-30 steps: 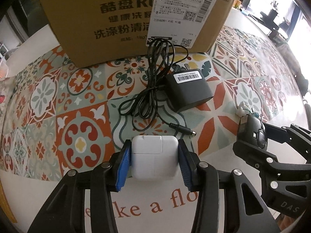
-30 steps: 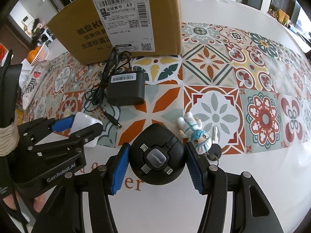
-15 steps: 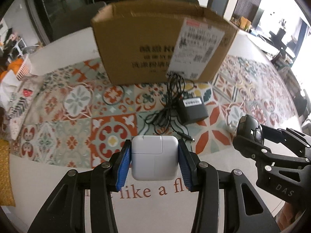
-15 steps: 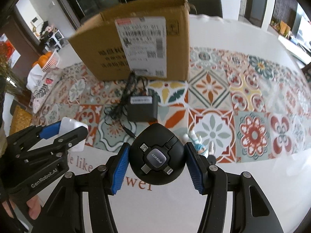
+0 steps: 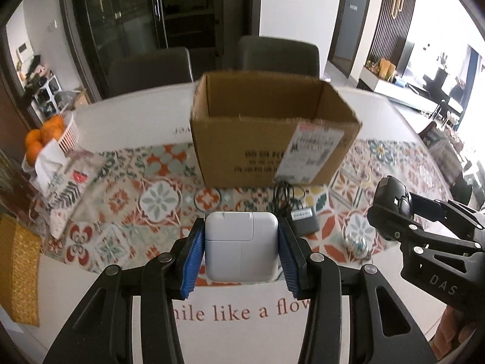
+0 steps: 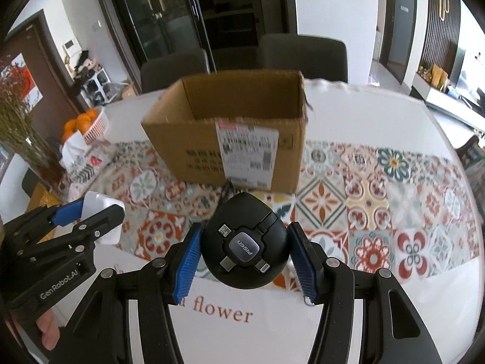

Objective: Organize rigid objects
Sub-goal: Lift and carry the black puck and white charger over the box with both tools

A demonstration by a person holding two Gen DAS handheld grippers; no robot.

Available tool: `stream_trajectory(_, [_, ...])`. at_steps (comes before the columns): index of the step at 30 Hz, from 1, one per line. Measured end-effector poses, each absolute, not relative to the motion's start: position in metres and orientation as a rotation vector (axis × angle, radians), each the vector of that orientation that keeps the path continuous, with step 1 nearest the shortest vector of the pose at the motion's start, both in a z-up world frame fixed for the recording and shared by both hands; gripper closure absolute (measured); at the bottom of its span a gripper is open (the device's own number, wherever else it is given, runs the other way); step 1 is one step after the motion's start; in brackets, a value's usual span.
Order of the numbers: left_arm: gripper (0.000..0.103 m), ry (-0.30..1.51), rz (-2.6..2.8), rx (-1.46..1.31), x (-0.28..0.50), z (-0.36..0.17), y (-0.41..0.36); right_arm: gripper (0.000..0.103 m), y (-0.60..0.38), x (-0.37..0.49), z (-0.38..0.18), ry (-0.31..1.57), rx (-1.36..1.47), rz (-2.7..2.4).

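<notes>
My left gripper (image 5: pixel 241 253) is shut on a white square charger (image 5: pixel 241 247) and holds it high above the table, in front of an open cardboard box (image 5: pixel 272 148). My right gripper (image 6: pixel 244 251) is shut on a round black cable hub (image 6: pixel 244 247), also raised, with the box (image 6: pixel 230 148) ahead. Each gripper shows in the other's view: the right one (image 5: pixel 391 209) with the hub, the left one (image 6: pixel 91 215) with the charger. A black power adapter (image 5: pixel 304 220) with its cable lies on the table below the box. The box looks empty inside.
The round table has a patterned tile mat (image 6: pixel 379 200) and white cloth. A small figurine (image 5: pixel 357 242) lies at the mat's near edge. A basket of oranges (image 5: pixel 48 136) and a tissue pack (image 5: pixel 60 182) stand at the left. Chairs (image 6: pixel 303 54) stand behind the table.
Both grippers have risen and pulled back with their loads. The box's open top has come into view and the table looks farther away.
</notes>
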State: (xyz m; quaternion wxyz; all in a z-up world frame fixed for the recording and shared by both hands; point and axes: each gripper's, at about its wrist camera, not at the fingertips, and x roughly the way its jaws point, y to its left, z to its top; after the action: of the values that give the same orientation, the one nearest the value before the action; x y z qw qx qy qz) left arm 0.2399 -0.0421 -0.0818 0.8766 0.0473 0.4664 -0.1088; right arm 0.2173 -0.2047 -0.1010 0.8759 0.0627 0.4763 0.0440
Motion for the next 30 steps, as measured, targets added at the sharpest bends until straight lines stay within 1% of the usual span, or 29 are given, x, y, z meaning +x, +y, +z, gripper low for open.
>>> stream_trajectory(19, [0.058, 0.802, -0.246, 0.109, 0.29, -0.015, -0.044, 0.046, -0.201, 0.258, -0.021, 0.81, 0.074, 0.05])
stream_trajectory(26, [0.058, 0.796, -0.256, 0.116, 0.317, -0.007, -0.052, 0.046, -0.209, 0.283, -0.011, 0.785, 0.071, 0.037])
stream_trajectory(30, [0.058, 0.808, -0.257, 0.131, 0.334, -0.007, -0.058, 0.046, -0.216, 0.301, -0.013, 0.805, 0.08, 0.033])
